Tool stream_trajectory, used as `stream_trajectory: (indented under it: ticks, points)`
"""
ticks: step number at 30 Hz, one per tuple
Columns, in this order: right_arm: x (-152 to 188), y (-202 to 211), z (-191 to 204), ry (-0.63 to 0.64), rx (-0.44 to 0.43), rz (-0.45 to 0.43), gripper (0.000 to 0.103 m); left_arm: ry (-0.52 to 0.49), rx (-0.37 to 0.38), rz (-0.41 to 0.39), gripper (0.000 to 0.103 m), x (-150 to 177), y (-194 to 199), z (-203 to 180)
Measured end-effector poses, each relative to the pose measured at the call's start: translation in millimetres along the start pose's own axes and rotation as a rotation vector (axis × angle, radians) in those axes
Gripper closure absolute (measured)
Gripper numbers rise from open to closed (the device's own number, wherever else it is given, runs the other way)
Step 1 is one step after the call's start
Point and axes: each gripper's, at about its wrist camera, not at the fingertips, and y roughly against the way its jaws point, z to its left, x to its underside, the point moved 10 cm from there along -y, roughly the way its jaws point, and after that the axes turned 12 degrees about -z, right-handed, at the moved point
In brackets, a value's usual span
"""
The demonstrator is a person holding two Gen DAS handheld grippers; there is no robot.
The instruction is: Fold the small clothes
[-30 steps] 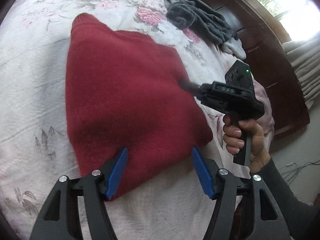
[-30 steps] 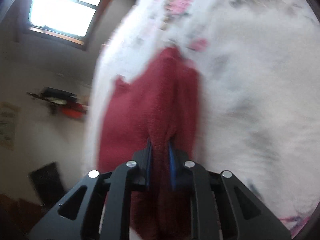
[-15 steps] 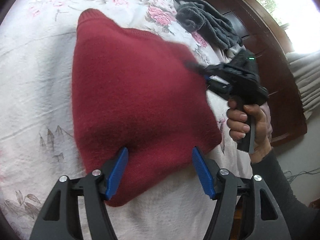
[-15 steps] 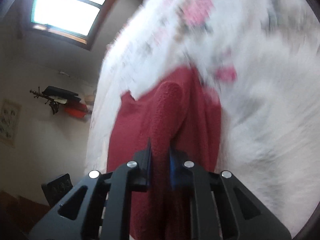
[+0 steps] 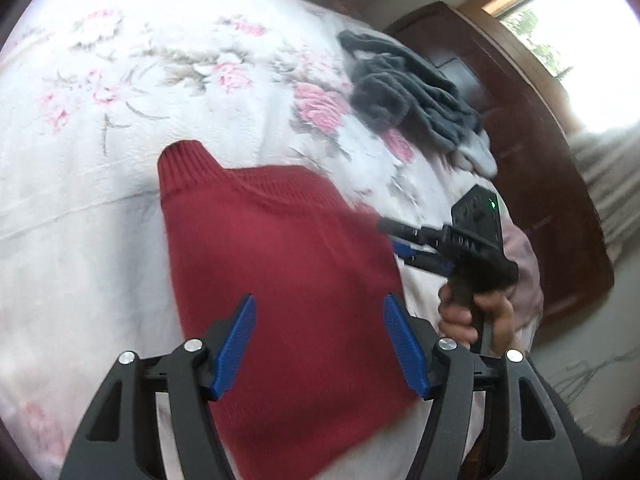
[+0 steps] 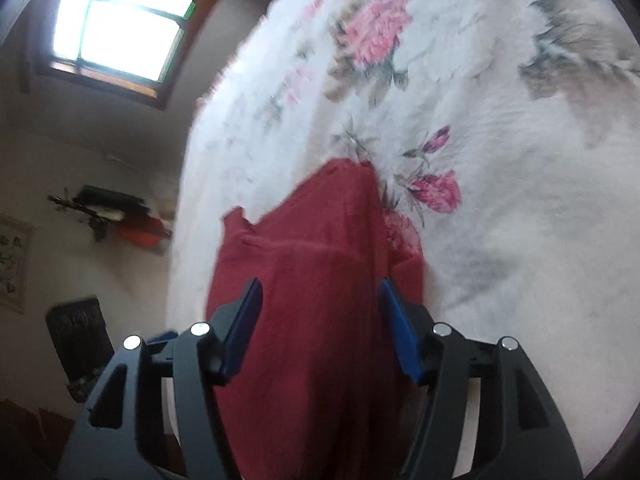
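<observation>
White floral bedspread (image 5: 100, 216) with pink roses covers the bed and serves as the working surface in both views.

Item under task: one dark red knitted sweater (image 5: 288, 280), lying folded on the bedspread near the right edge of the bed. In the left wrist view its ribbed cuff or collar end points to the far left and its body runs toward the near side. In the right wrist view the same sweater (image 6: 316, 300) shows a folded layer on top, with a further layer showing at its right edge.

Left gripper (image 5: 320, 344): blue-padded jaws spread wide, over the near part of the sweater, nothing clamped between them. Contact with the knit cannot be confirmed.

Right gripper (image 6: 320, 328): jaws likewise spread apart above the red fabric, holding nothing. In the left wrist view this tool (image 5: 394, 236) sits at the sweater's right edge, its fingers pointing left toward the garment, a green light showing on its housing. A person's hand (image 5: 476, 320) grasps its handle, with a dark sleeve below.

Surroundings: a heap of dark grey fleecy clothing (image 5: 408, 96) lies far right on the bedspread, well apart from the sweater. A dark brown wooden bed frame (image 5: 532, 152) stands beyond it, and a bright window (image 6: 116, 28) is set in the wall.
</observation>
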Motion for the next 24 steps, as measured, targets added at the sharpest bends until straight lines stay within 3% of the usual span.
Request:
stream_trajectory:
  ticks: [1, 3, 6, 8, 10, 12, 14, 15, 17, 19, 20, 21, 24]
  points:
    - [0.1, -6.4, -0.3, 0.044, 0.035, 0.014, 0.093, -0.015, -0.059, 0.021, 0.037, 0.0, -16.2, 13.2]
    - [0.5, -15.0, -15.6, 0.08, 0.136, 0.022, 0.091, 0.006, -0.099, 0.068, 0.04, 8.0, -39.3, 33.0]
    - [2.6, -15.3, -20.2, 0.092, 0.154, 0.004, 0.089, -0.012, -0.141, 0.069, 0.042, 10.6, -48.6, 40.3]
    - [-1.5, 3.9, -11.4, 0.081, 0.122, -0.05, 0.082, -0.016, -0.094, 0.008, 0.042, 1.6, -27.5, 25.7]
    - [1.1, 32.1, 8.1, 0.128, 0.093, -0.119, 0.082, -0.021, -0.015, -0.031, 0.042, 0.2, -4.4, 9.6]
    - [15.9, 42.2, 26.1, 0.182, 0.038, -0.107, 0.08, -0.038, 0.043, -0.041, 0.042, 10.6, 12.7, 0.4]
    - [45.8, 35.9, 41.2, 0.253, -0.008, -0.022, 0.08, -0.059, 0.003, 0.005, 0.042, 28.9, 4.9, 8.0]
    - [58.7, 26.7, 40.7, 0.281, 0.0, 0.026, 0.087, -0.067, -0.032, 0.034, 0.044, 38.1, -4.3, 15.5]
    - [71.0, 9.3, 13.6, 0.351, 0.13, 0.069, 0.103, -0.073, -0.074, 0.056, 0.044, 48.8, -19.7, 24.0]
    - [64.5, 10.5, 1.6, 0.268, 0.116, 0.065, 0.103, -0.078, -0.088, 0.036, 0.045, 46.3, -15.2, 20.0]
    - [60.5, 18.3, 5.3, 0.264, 0.126, 0.048, 0.103, -0.075, -0.081, 0.013, 0.045, 42.4, -4.6, 11.8]
    - [59.2, 26.5, 12.8, 0.284, 0.126, 0.033, 0.097, -0.073, -0.029, -0.004, 0.045, 42.2, 7.7, -1.3]
    - [85.2, 52.5, 54.2, 0.346, 0.0, 0.055, 0.094, -0.132, 0.035, -0.011, 0.045, 61.8, 31.7, -20.4]
